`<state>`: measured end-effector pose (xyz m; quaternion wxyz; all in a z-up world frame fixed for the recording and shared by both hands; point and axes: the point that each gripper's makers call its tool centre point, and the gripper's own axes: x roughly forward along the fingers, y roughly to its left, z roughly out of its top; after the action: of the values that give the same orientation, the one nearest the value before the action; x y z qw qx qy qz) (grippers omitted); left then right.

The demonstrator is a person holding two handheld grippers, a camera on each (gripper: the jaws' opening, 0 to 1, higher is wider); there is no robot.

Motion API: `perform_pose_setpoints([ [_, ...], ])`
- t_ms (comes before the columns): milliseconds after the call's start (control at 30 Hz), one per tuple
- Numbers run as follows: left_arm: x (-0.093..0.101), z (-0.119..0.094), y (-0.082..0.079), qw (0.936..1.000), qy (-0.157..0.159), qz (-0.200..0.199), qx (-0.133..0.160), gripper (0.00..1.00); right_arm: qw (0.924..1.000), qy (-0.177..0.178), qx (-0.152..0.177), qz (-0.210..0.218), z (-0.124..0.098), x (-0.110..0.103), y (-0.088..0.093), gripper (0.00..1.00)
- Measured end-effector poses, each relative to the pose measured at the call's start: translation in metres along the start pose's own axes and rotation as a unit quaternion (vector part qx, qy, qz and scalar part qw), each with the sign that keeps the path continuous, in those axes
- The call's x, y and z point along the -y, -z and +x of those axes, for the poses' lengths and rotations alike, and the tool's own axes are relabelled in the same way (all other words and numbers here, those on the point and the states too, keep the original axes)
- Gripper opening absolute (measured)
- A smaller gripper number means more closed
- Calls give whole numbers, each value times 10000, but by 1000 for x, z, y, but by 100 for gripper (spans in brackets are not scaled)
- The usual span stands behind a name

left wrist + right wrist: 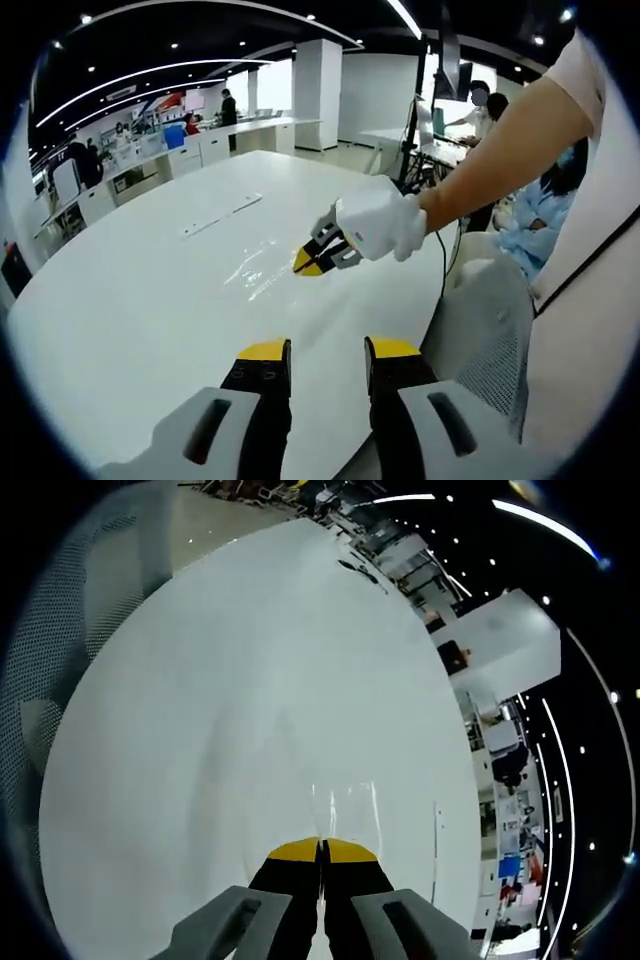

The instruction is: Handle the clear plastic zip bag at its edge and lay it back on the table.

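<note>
The clear plastic zip bag [252, 270] lies flat and glossy on the white table [150, 300]. In the left gripper view the right gripper [308, 263], held by a white-gloved hand [385, 225], has its yellow tips pinched on the bag's near edge, low on the table. The right gripper view has the right gripper [322, 848] with its jaws pressed together and the bag [345, 802] stretching away from the tips. My left gripper [328, 350] hovers open over the table's near edge, a short way from the bag, with nothing between its jaws.
Two white strips [220, 215] lie farther back on the table. A grey mesh chair [485, 330] stands at the table's right edge, and the same chair [60, 640] appears beside the table in the right gripper view. People sit and stand behind, by desks.
</note>
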<state>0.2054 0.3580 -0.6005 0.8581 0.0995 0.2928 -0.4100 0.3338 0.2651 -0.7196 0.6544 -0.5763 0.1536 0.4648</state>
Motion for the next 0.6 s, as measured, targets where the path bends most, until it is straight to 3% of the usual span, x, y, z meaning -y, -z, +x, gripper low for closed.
perform_pose_setpoints([
  [600, 1, 2, 0, 10000, 11, -9, -18, 27, 9993, -331, -46, 175, 7, -20, -2, 3],
])
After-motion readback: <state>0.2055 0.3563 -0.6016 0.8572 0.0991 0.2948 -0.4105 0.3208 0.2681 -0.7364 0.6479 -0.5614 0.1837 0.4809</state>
